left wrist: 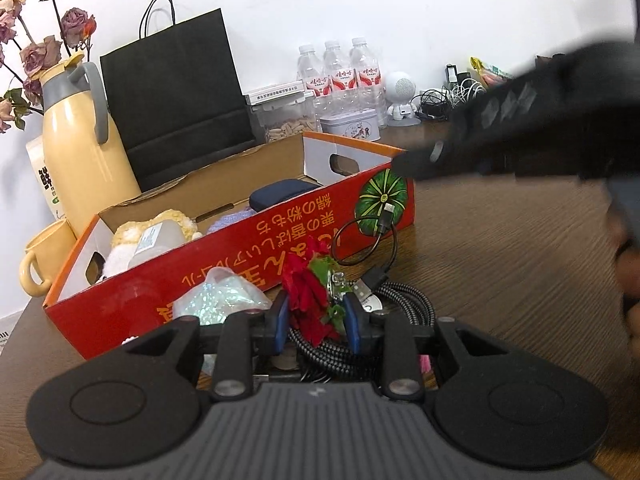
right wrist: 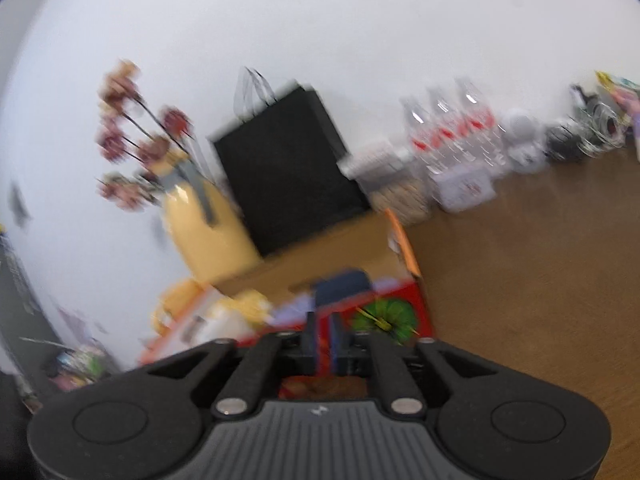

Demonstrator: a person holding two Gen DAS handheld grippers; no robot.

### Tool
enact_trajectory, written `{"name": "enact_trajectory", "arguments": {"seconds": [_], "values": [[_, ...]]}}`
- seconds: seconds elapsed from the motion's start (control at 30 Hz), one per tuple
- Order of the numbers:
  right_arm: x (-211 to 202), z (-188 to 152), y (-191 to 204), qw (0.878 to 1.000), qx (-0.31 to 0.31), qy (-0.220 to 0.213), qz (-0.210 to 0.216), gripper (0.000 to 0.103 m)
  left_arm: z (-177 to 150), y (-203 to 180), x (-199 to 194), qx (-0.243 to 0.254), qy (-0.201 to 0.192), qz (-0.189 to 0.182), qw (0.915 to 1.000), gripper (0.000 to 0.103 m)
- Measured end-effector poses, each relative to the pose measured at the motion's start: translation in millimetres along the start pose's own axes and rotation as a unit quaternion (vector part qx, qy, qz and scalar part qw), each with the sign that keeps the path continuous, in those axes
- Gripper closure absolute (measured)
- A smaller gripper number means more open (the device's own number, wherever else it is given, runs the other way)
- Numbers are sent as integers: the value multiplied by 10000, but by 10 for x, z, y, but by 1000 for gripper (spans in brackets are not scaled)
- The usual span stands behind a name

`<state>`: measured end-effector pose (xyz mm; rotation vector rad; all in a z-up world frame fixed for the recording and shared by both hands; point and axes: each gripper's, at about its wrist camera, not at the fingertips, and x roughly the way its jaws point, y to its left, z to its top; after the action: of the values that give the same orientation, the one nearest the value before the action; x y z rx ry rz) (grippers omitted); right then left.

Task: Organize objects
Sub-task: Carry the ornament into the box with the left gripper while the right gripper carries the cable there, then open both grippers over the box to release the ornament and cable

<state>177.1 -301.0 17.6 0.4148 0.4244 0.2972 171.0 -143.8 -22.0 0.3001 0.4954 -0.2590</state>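
Note:
In the left wrist view my left gripper (left wrist: pixel 316 320) is shut on a red artificial flower (left wrist: pixel 306 296) with green leaves, just above a coil of braided cable (left wrist: pixel 404 304). Right behind it stands a red cardboard box (left wrist: pixel 248 248) with an orange rim, holding a navy pouch (left wrist: pixel 280 194), a cream plush item (left wrist: pixel 136 236) and a lilac cloth. My right gripper (left wrist: pixel 408 166) shows as a dark blur over the box's right end. The right wrist view is smeared: my right gripper (right wrist: pixel 325 346) stands slightly open with nothing between its fingers, above the box (right wrist: pixel 412 300).
A black USB cable (left wrist: pixel 376 248) and a bag of glittery flakes (left wrist: pixel 220 300) lie against the box front. Behind the box are a yellow jug (left wrist: pixel 80 152), yellow mug (left wrist: pixel 44 256), black paper bag (left wrist: pixel 180 92), water bottles (left wrist: pixel 340 76), a tin and tangled chargers. Bare wooden table (left wrist: pixel 500 248) lies to the right.

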Motion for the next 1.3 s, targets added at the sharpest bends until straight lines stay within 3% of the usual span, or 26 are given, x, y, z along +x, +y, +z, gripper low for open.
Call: {"name": "enact_trajectory", "arguments": {"seconds": [0.07,0.17,0.23,0.27,0.37,0.5,0.57,0.73,1.03,1.3], "values": [[148,-27,-75,9989,188,428,-107,36,-3,-6,-3,2,0,-1,10000,75],[311,-75,-79,9964,257,811,11,44,-6,-12,-3,8,-1,3,10000,75],[416,-97,-53,9944,290,1004,162,87,-8,-20,-1,21,-1,11,10000,75],[455,-109,-48,9932,300,1101,244,98,-9,-25,1,28,-1,16,10000,75],[390,-126,-8,9946,220,962,316,98,-15,-50,9,83,-7,45,10000,75],[108,-62,-12,9983,227,93,521,99,-17,-71,22,97,-9,67,9999,75],[23,-31,-18,9979,256,-126,580,99,-18,-68,26,72,-14,58,10000,75],[-9,38,43,9978,85,-266,603,98,23,49,-59,-258,-155,-128,9995,76],[118,346,172,9971,-187,-559,482,98,486,422,-447,-946,-1180,-29,9885,77],[665,541,339,9973,-385,-608,105,98,844,793,-13,-1445,-1243,425,9807,77]]}}
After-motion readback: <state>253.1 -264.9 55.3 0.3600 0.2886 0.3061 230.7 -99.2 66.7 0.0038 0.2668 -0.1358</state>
